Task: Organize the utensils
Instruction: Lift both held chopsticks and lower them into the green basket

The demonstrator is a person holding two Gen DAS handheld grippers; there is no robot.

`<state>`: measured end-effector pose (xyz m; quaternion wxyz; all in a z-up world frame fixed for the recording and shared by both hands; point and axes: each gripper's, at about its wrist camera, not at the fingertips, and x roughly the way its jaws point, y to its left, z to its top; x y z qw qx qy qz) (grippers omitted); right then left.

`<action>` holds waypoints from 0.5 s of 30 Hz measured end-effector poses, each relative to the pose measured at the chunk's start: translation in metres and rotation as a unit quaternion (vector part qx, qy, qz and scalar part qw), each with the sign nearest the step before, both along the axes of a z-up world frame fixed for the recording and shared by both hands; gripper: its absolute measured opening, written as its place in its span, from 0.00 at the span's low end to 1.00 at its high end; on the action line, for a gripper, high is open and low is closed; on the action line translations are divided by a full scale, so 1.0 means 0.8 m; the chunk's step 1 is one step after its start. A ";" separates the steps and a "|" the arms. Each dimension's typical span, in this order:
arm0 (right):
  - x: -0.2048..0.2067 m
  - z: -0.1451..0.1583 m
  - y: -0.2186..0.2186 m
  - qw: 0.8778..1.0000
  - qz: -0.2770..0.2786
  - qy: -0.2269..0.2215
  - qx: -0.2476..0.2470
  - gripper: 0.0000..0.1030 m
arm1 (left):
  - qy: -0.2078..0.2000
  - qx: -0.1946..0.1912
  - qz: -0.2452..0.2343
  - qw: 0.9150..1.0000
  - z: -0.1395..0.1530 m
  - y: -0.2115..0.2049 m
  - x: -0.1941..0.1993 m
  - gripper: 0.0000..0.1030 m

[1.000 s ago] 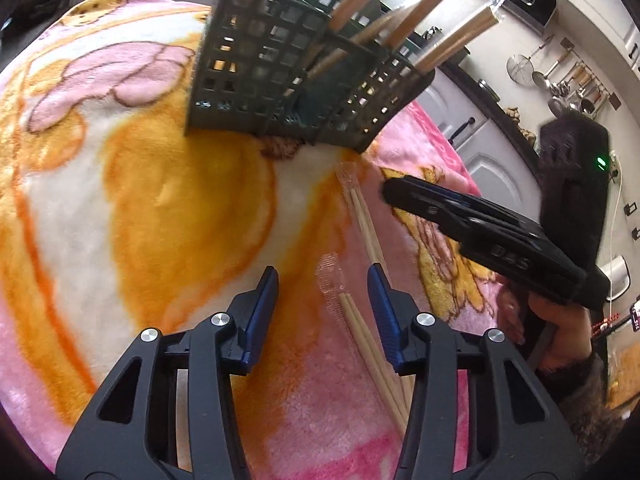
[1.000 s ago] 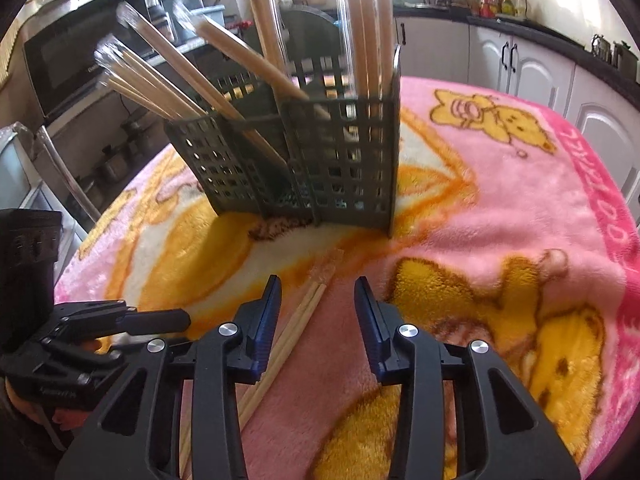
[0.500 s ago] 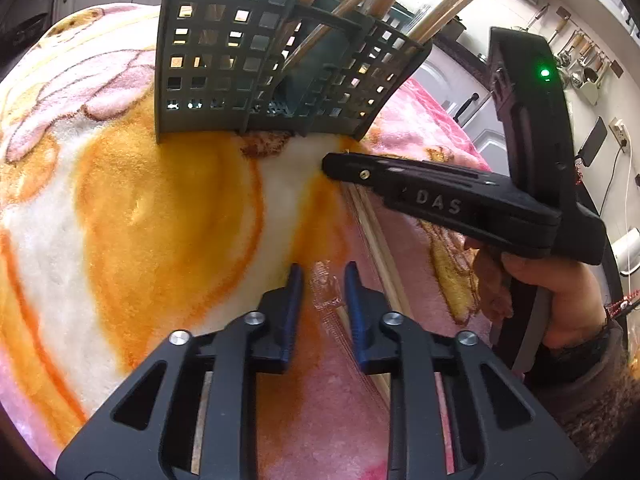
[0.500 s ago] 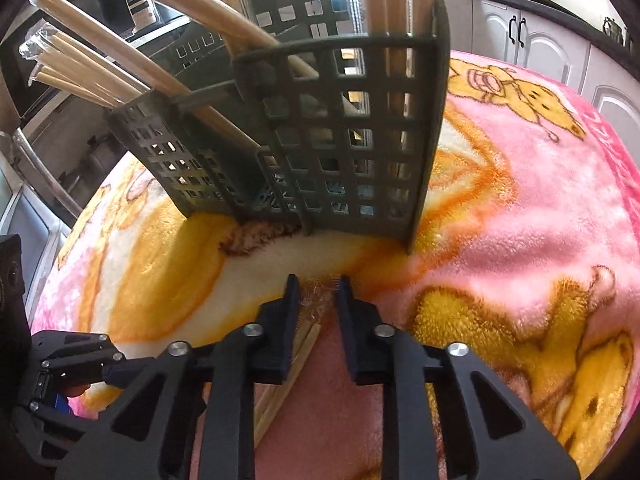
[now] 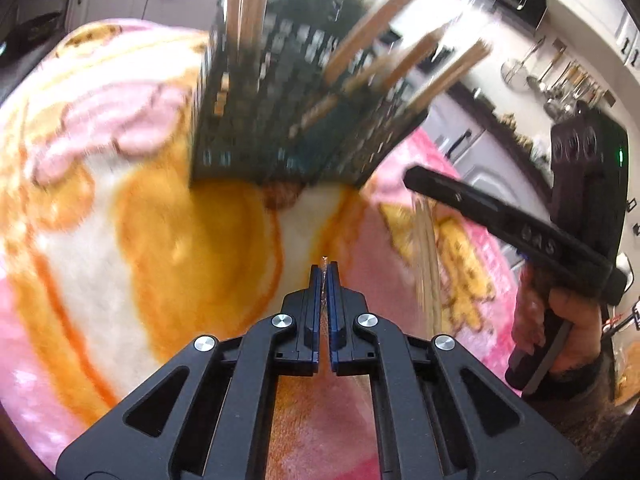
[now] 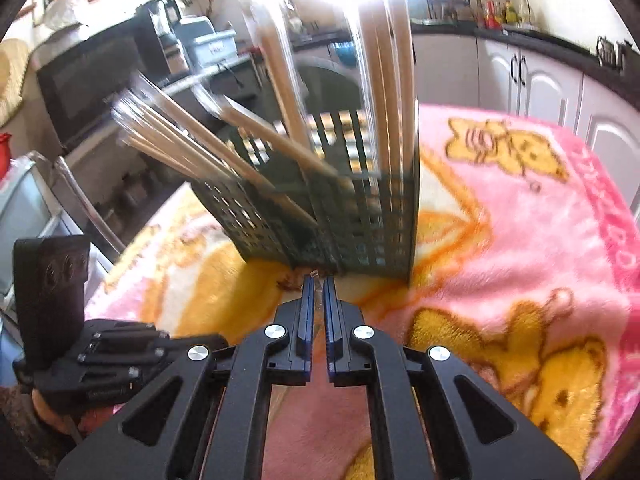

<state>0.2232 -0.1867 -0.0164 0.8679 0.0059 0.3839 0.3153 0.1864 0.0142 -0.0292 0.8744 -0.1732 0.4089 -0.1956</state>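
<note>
Since the earlier frames, both grippers have closed from a wide stance and have lifted; each wrapped chopstick pair that lay on the blanket between the open fingers is now pinched at its wrapper end. The left gripper [image 5: 324, 270] stands narrow, its jaws nearly touching, with a sliver of clear wrapper [image 5: 325, 261] projecting past the tips. The right gripper [image 6: 316, 280] is equally narrow, clamped on a wrapper end [image 6: 317, 294] visible in the slit between its pads.

Container: a dark green lattice utensil basket [image 5: 280, 120] stands on the pink and orange cartoon blanket [image 5: 160, 240], just ahead of both grippers. It is divided into compartments. Wrapped wooden chopsticks [image 6: 384, 88] stand upright in one compartment; others [image 6: 172, 148] lean outward from another. Which pair sits in which cell cannot be told through the motion blur.

View differences: the left wrist view shows the right gripper from the side, held in a hand [image 5: 560, 320], with a wrapped chopstick pair [image 5: 428, 264] hanging below its tip, and hanging utensils [image 5: 560, 80] on the far wall. The right wrist view shows the left gripper body [image 6: 100, 356] at lower left, white cabinets [image 6: 520, 76], and a microwave [image 6: 92, 80] on a counter.
</note>
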 end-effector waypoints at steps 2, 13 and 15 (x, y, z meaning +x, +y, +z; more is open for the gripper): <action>-0.010 0.020 -0.005 1.000 0.004 -0.018 0.013 0.04 | -0.026 -0.004 0.007 1.000 0.024 0.007 -0.002 0.01; -0.059 0.121 -0.017 0.991 0.024 -0.121 0.059 0.01 | -0.152 -0.010 0.017 0.988 0.140 0.014 -0.013 0.01; -0.066 0.135 -0.015 0.988 0.028 -0.137 0.065 0.01 | -0.172 -0.009 0.018 0.985 0.158 0.015 -0.015 0.01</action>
